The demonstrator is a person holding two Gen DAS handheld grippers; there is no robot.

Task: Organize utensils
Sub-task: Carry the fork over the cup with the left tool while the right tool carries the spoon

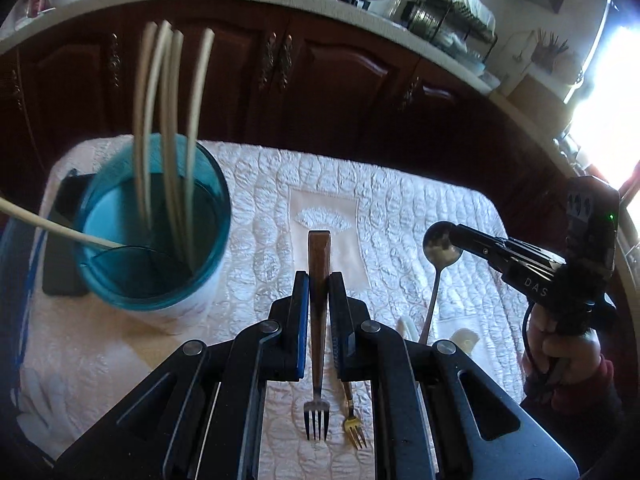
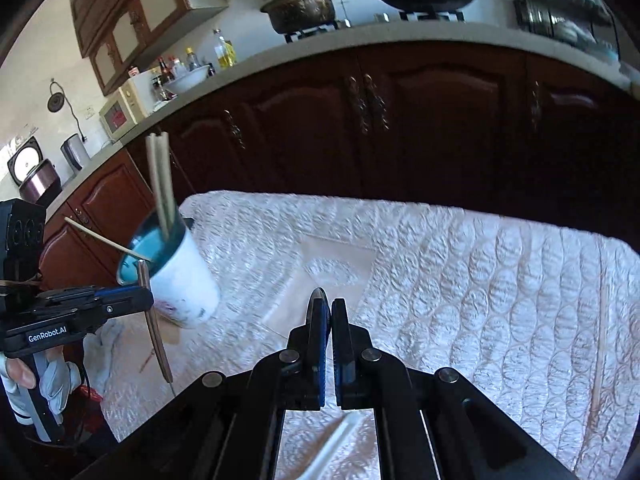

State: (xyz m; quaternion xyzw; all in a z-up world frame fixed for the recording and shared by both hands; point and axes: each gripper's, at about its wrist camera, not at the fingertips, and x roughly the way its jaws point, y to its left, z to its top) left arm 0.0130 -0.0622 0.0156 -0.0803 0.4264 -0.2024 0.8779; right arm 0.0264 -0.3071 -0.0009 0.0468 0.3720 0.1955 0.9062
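My left gripper [image 1: 319, 280] is shut on a fork [image 1: 319, 248] with a brown handle; the handle points forward and the tines hang toward the camera. In the right wrist view the same left gripper [image 2: 147, 300] holds that fork [image 2: 156, 332] beside the cup. My right gripper [image 2: 330, 304] is shut on the bowl of a metal spoon [image 2: 319, 294]. From the left wrist view, the right gripper [image 1: 454, 236] pinches the spoon [image 1: 440, 246] and its handle dangles down. A blue-lined white cup [image 1: 152, 240] [image 2: 180, 280] holds several pale chopsticks [image 1: 168, 120].
A small gold fork [image 1: 354, 428] lies on the white quilted cloth [image 1: 400, 208]. White pieces [image 1: 464, 338] lie near the spoon's handle. A dark flat object [image 1: 60, 256] lies behind the cup. A single chopstick [image 2: 600, 340] rests at the cloth's right. Dark wooden cabinets [image 2: 440, 120] stand behind.
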